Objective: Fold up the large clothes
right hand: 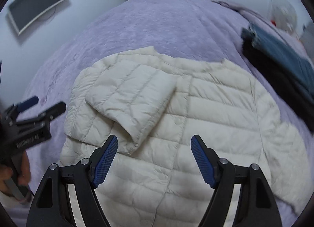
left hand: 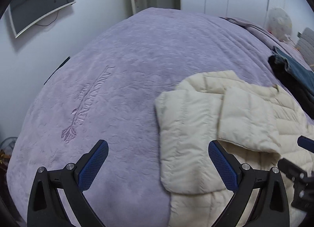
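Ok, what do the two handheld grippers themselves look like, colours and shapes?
Both the left gripper and the right gripper have black angular arms with silver pivot bolts and blue cross-hatched pads on the fingers. Seen from the right wrist, the left one's black body bears pale lettering, too blurred to read.

Cream quilted jacket [right hand: 196, 109] lies flat; sleeve folded across.

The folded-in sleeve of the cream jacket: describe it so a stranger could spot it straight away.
Start at the lilac bedspread that covers the bed, then find the cream quilted puffer jacket spread flat on it. The sleeve is the padded flap laid diagonally across the jacket's body, ending just beyond the open right gripper; unlike the dark folded clothes nearby, it is pale and stitched in puffy bands.
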Available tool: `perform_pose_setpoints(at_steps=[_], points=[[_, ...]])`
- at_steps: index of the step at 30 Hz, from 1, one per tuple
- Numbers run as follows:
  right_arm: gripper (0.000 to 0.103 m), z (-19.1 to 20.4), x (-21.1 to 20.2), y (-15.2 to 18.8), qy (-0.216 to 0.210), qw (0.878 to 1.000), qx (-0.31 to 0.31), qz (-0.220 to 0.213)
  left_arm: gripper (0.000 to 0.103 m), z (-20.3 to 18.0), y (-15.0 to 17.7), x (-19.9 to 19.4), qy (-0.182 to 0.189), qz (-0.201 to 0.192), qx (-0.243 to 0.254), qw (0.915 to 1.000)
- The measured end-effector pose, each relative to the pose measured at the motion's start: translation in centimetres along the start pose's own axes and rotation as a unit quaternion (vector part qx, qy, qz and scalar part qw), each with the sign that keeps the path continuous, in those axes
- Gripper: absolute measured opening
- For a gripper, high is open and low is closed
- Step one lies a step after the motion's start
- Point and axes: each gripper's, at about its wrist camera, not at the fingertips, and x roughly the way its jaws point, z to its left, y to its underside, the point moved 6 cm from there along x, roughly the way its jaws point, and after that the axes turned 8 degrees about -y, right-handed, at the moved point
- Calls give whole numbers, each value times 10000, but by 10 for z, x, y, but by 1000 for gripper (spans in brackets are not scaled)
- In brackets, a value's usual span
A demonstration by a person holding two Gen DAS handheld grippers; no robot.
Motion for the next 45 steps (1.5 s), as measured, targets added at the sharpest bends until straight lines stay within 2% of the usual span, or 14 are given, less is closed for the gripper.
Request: perform_pose_setpoints(at_steps=[3,7,8,10,13,15,17,23,27,31,36,38,42,45], points=[[80,30,26,-14,619,9932,-985,96,102,8,-5,22,-162,60,-74,9998],[78,28,55,-25,1445,9788,-1441,193,102,2,-1,46,-216,175,17,9996],[60,22,56,-27,1585,9773,-1398,151,102,0,1,50,-218,209,57,9995],[12,4,52,-28,1533,9838,-928,67,102,-5,4,56,-235,266,118,9993],[12,-32,35,-25,792,9959,364,-232,102,-8,7,63,-234,317,136,9991],[12,-62,26,-17,232,9889,1393,-457,102,-10,10,66,-236,363,152,9989],[12,-93,23,0,-328,9659,2506,-567,102,-11,11,70,-242,412,173,9987],[12,-145,41,67,-1587,8500,4987,-606,102,-13,12,78,-286,461,271,9982],[12,-150,33,87,-1721,8206,5418,-587,102,-3,4,64,-342,358,237,9985],[12,-142,9,102,-1513,8332,5303,-417,102,14,-18,49,-317,139,18,9994],[13,-127,-22,69,-922,9100,3996,-609,102,10,-35,61,-357,140,37,9993],[13,-130,-21,48,-773,9262,3624,-698,102,2,-32,67,-374,196,116,9990],[13,-145,4,25,-302,9480,3125,-519,102,-12,-18,82,-663,272,438,9965],[13,-155,28,44,-575,9349,3501,-125,102,-8,-13,91,-710,367,410,9960]])
